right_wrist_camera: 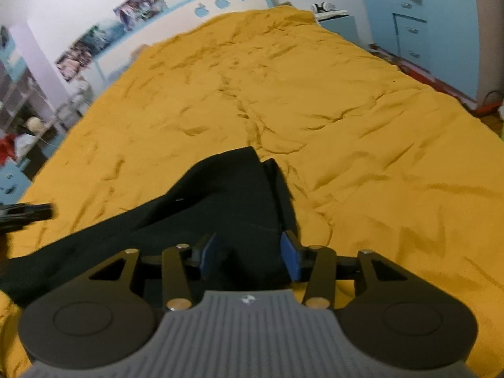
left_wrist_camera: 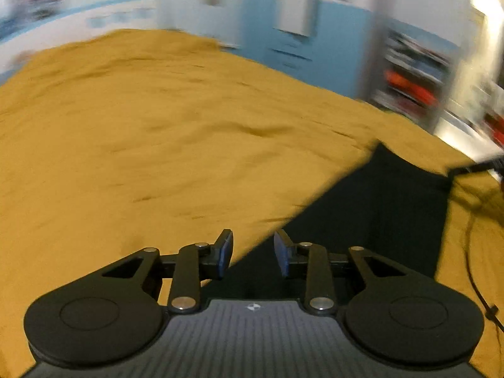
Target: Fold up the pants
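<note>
Black pants seen spread on yellow bedspread, bunched and partly folded.

Left gripper held with fingers spread, nothing pinched; pants lying ahead and to its right, bedspread to its left.

Right gripper held with fingers spread, pants directly beneath and ahead; contact with cloth cannot be told.

Left gripper glimpsed at far left of right view, blurred.

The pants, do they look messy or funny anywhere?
A bit. The pants lie rumpled on the yellow bedcover, one flap folded crookedly over the rest. No tear or spill shows.
</note>
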`<action>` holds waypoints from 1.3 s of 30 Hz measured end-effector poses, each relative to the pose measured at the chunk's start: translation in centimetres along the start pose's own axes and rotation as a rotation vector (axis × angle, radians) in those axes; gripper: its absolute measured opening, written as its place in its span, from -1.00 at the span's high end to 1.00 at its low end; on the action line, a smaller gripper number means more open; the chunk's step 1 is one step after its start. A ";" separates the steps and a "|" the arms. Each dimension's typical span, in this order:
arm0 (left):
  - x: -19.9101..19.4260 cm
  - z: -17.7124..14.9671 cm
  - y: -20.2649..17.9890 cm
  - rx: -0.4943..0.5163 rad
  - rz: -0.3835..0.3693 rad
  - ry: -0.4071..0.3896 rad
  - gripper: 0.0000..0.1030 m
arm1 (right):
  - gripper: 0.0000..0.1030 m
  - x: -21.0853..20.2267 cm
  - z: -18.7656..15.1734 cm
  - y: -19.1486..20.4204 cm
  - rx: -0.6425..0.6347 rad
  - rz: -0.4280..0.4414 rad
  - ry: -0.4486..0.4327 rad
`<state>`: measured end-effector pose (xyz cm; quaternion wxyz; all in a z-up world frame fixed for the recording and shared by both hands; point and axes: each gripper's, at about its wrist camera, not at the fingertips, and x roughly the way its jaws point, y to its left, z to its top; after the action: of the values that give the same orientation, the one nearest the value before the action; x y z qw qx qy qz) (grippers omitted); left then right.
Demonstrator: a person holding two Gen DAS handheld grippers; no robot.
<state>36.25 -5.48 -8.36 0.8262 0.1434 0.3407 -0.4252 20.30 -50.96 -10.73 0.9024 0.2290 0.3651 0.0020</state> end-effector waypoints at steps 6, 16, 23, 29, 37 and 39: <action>5.5 0.4 -3.1 0.167 -0.085 0.175 0.30 | 0.16 -0.3 -0.5 -1.5 0.012 0.076 -0.009; 7.7 1.2 -1.9 0.113 -0.066 0.297 0.29 | 0.16 0.1 -1.0 -3.1 0.061 0.145 -0.028; 7.6 1.7 -1.3 0.078 -0.133 0.316 1.00 | 0.16 -0.2 -1.2 -3.1 0.057 0.147 -0.031; 5.6 2.4 1.4 -0.053 -0.133 0.220 1.00 | 0.15 -0.7 -1.2 -2.9 0.052 0.150 -0.044; 7.3 2.1 2.3 -0.157 0.034 0.219 1.00 | 0.13 -0.5 -1.1 -2.0 0.005 0.121 -0.035; 8.4 2.0 1.3 -0.114 0.150 0.232 1.00 | 0.15 -0.2 -1.2 -1.4 -0.050 0.053 -0.014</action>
<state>41.58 -10.83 -12.75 0.8175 0.1697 0.4457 -0.3228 19.11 -51.76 -11.94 0.9101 0.2158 0.3522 0.0335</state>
